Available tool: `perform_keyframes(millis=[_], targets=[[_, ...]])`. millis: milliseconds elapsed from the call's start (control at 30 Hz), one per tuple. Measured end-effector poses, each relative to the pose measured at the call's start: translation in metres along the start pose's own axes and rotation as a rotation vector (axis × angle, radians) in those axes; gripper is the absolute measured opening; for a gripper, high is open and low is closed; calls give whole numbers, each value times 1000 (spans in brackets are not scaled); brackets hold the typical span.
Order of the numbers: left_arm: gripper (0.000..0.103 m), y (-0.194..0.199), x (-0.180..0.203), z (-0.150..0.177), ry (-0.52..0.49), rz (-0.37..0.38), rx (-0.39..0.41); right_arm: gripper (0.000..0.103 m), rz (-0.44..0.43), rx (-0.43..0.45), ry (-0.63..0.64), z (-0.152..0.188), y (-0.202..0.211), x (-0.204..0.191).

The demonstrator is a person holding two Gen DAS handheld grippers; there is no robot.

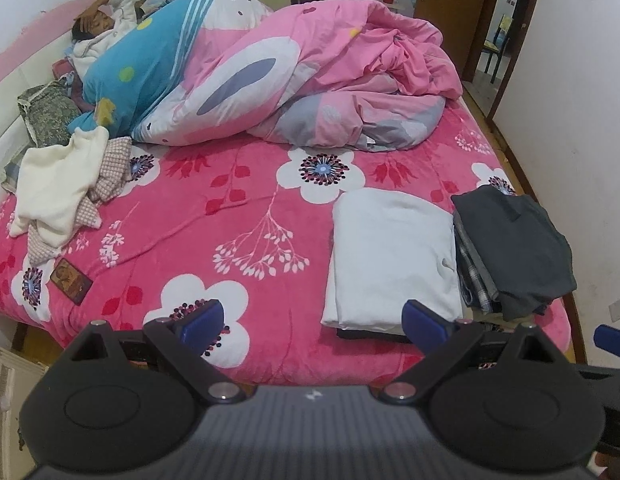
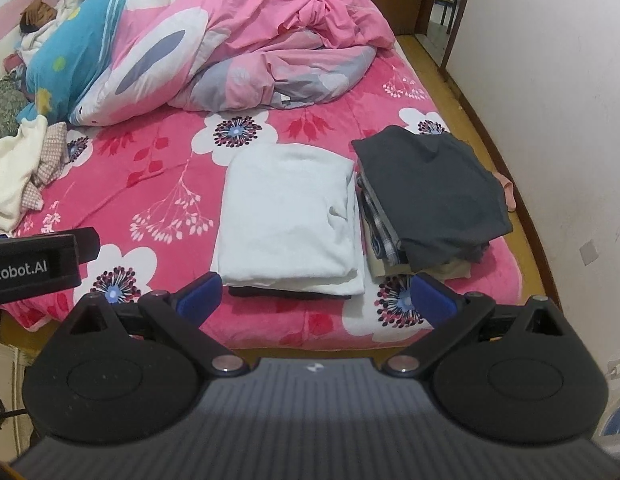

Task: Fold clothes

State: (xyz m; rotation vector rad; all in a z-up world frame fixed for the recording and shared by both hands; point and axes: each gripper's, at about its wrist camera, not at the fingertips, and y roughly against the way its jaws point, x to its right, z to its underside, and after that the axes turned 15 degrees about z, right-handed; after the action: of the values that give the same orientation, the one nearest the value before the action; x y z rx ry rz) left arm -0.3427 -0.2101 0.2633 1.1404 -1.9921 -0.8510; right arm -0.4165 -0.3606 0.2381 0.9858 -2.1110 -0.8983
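A folded white garment [image 1: 392, 258] [image 2: 288, 216] lies on the bed's near right part, on top of a dark folded piece. To its right sits a stack of folded clothes [image 1: 514, 248] [image 2: 430, 196] topped by a dark grey garment. An unfolded heap of cream and checked clothes [image 1: 64, 188] [image 2: 18, 168] lies at the left side of the bed. My left gripper [image 1: 312, 324] hangs open before the bed's near edge, holding nothing. My right gripper [image 2: 316, 296] is open too, just short of the white garment.
The bed has a pink flowered blanket [image 1: 230, 216] [image 2: 150, 176]. A person [image 1: 102, 28] lies at the far left under a bunched pink and blue duvet [image 1: 294, 72] [image 2: 238, 36]. A white wall [image 2: 550, 120] runs along the right, with a doorway [image 1: 498, 32] beyond.
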Motion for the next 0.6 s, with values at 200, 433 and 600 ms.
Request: perform_keyframes(millis=[200,433,600], targets=[[96,3,-3,1,7,-1,10,101,-1,8,17,-1,1,-3],[96,7,-6,2,11,-2,21,101,2,12,20,2,3,-5],[96,8,-6,2,14,-6,25,101,3,9,21,4,5,-7]])
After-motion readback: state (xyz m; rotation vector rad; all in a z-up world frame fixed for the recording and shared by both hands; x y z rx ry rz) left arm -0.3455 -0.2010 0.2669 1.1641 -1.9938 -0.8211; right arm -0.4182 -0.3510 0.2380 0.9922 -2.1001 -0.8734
